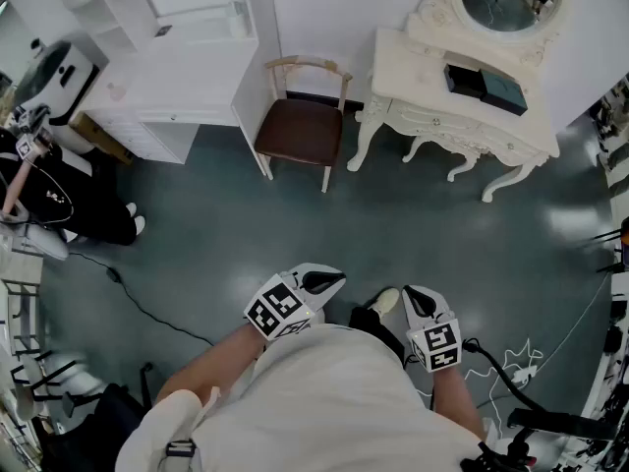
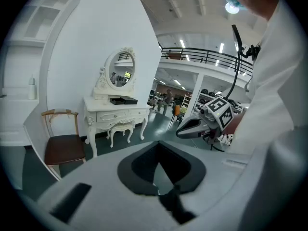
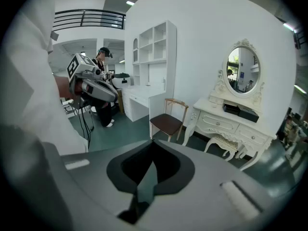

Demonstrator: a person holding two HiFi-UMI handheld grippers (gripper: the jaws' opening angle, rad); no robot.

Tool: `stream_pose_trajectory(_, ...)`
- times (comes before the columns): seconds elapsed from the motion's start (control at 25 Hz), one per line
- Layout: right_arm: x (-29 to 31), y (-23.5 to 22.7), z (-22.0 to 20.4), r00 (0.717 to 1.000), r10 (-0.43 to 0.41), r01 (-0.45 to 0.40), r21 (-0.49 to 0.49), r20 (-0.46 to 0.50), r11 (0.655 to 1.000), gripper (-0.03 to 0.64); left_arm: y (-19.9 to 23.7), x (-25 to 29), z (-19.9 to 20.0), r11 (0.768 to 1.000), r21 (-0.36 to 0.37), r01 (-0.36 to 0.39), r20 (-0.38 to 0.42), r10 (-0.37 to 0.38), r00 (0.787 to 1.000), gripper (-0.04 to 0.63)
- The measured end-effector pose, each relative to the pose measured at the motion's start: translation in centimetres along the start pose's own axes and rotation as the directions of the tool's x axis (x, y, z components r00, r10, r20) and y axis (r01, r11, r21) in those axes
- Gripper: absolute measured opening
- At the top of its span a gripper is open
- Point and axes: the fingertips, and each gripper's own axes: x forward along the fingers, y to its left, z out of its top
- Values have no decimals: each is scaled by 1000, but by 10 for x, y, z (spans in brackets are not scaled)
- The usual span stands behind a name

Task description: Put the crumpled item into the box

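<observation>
Two dark boxes (image 1: 486,87) lie on the white dressing table (image 1: 432,116) at the far side of the room; they also show in the left gripper view as dark boxes (image 2: 122,100) and in the right gripper view as dark boxes (image 3: 240,112). No crumpled item shows in any view. My left gripper (image 1: 329,281) and right gripper (image 1: 418,298) are held close to my body, well short of the table, both shut and empty. The left gripper's jaws (image 2: 156,146) and the right gripper's jaws (image 3: 153,146) are closed together.
A wooden chair (image 1: 300,126) with a brown seat stands left of the dressing table. White shelving with a desk (image 1: 167,57) fills the far left. A person in black (image 1: 39,190) stands at the left edge. Cables (image 1: 147,313) run across the dark floor.
</observation>
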Motion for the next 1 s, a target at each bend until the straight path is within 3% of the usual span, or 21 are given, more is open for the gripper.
stream_pose_trajectory(0.24, 0, 7, 6, 1000, -19, 19, 12, 0, 1000, 0, -9, 1, 2, 1000, 18, 23, -2, -23, 1000, 2)
stream_pose_trajectory(0.48, -2, -22, 0, 999, -42, 42, 40, -3, 998, 0, -4, 28, 13, 998, 25, 49, -24, -48, 999, 2)
stream_pose_trajectory(0.72, -5, -81, 0, 999, -51, 51, 54, 8, 997, 0, 3, 79, 45, 997, 47, 58, -44, -56, 997, 2)
stream_pose_trajectory(1.0, -4, -187, -1, 998, -49, 46, 80, 40, 996, 2, 20, 171, 101, 996, 85, 34, -73, -27, 997, 2)
